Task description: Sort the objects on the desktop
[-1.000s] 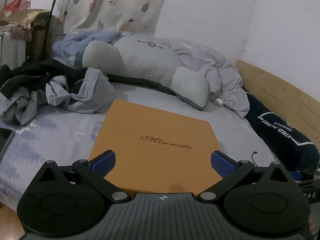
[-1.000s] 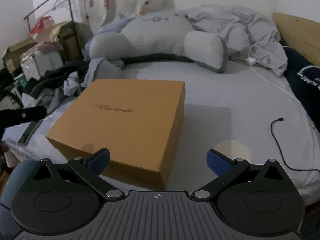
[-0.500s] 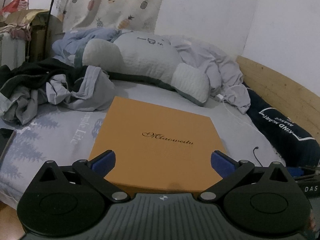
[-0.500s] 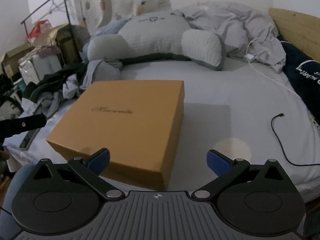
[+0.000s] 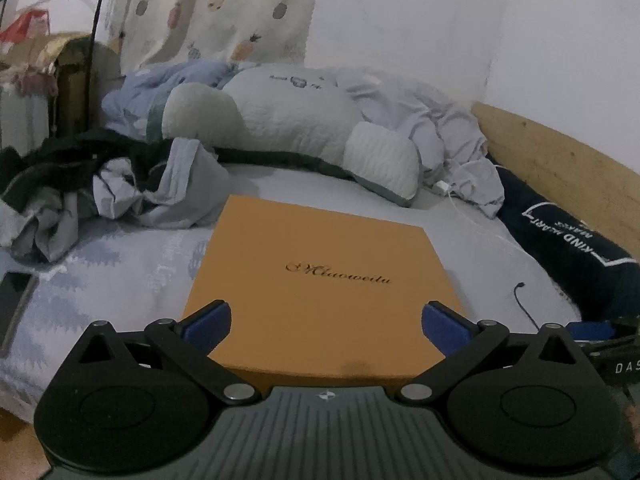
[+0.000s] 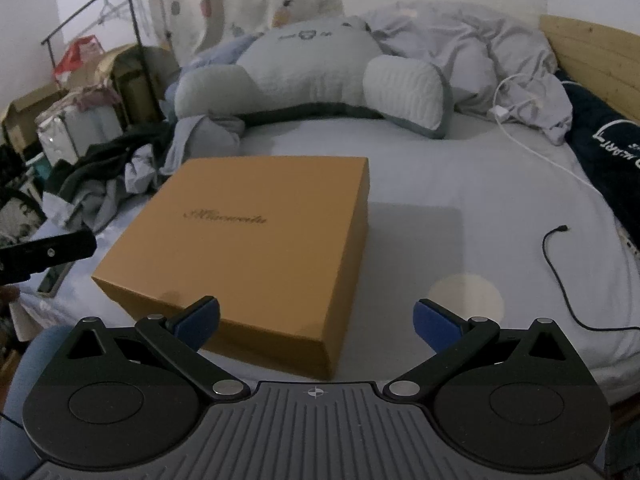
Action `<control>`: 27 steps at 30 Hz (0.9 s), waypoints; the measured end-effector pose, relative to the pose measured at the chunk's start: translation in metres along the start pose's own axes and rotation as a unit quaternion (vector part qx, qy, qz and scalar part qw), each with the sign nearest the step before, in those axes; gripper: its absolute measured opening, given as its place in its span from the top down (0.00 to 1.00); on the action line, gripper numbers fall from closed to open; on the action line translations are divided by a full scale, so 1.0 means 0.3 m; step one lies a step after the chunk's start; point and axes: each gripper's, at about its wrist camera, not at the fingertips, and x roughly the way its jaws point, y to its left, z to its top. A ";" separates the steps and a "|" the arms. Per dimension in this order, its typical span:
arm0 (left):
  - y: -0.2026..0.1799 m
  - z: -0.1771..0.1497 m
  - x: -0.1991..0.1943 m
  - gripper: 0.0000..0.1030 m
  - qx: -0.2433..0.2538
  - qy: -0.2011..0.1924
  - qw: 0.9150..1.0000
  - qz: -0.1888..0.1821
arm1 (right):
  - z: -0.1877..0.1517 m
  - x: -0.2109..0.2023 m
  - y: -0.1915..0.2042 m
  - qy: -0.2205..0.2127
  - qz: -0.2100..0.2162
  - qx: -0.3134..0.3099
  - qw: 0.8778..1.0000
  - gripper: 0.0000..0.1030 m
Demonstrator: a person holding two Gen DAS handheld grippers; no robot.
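Hovering low over the near edge of the bed (image 6: 460, 184), both tools wait with nothing between their pads: the left gripper (image 5: 326, 326) has its jaws spread wide, and the right gripper (image 6: 316, 326) shows the same wide gap. Straight ahead of the left jaws sits the orange box (image 5: 320, 280), lid closed, flat on the sheet, near edge almost under the pads; from the right gripper it lies ahead and off toward the left jaw, its near corner between the pads. Lining up one tool on each side looks like a setup for lifting the lid or shifting the box, though that is only a guess. Gold script runs across the lid, something like "Miaoweilu", not crisp enough to swear by. Right of the right jaws, a black cable (image 6: 560, 276) curls on the sheet. Further out, a dark navy cloth (image 5: 568, 248) carries white lettering, "KIND HEART" readable upside down. Beyond the box, a pale backrest cushion (image 5: 288, 120) bears a small printed emblem, too blurred to read.
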 end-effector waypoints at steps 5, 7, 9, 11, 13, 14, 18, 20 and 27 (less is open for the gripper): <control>-0.032 -0.004 -0.014 0.00 0.024 -0.023 0.999 0.009 | -0.005 0.002 0.006 0.003 0.001 -0.006 1.000 0.00; -0.034 -0.004 -0.010 0.00 0.022 -0.019 0.999 0.026 | -0.007 0.002 0.007 0.003 0.001 -0.007 1.000 0.00; -0.029 -0.003 -0.005 0.00 0.017 -0.015 0.999 0.038 | -0.007 0.001 0.006 0.002 0.001 -0.007 1.000 0.00; -0.019 -0.001 -0.001 0.00 0.009 -0.012 0.999 0.043 | -0.007 0.002 0.006 0.002 0.001 -0.007 1.000 0.00; -0.011 0.002 -0.001 0.00 0.001 -0.009 0.999 0.036 | -0.007 0.002 0.005 0.002 0.000 -0.007 1.000 0.00; -0.011 0.002 -0.002 0.00 0.001 -0.008 0.999 0.035 | -0.007 0.003 0.004 0.002 0.000 -0.007 1.000 0.00; -0.018 -0.004 0.001 0.00 0.013 -0.002 1.000 0.028 | -0.007 0.004 0.004 0.002 0.000 -0.007 1.000 0.00; -0.022 -0.008 0.001 0.00 0.019 0.000 1.000 0.020 | -0.008 0.005 0.004 0.002 0.000 -0.008 1.000 0.00; -0.026 -0.015 0.001 0.00 0.025 -0.002 0.999 0.020 | -0.007 0.007 0.003 0.004 -0.001 -0.008 1.000 0.00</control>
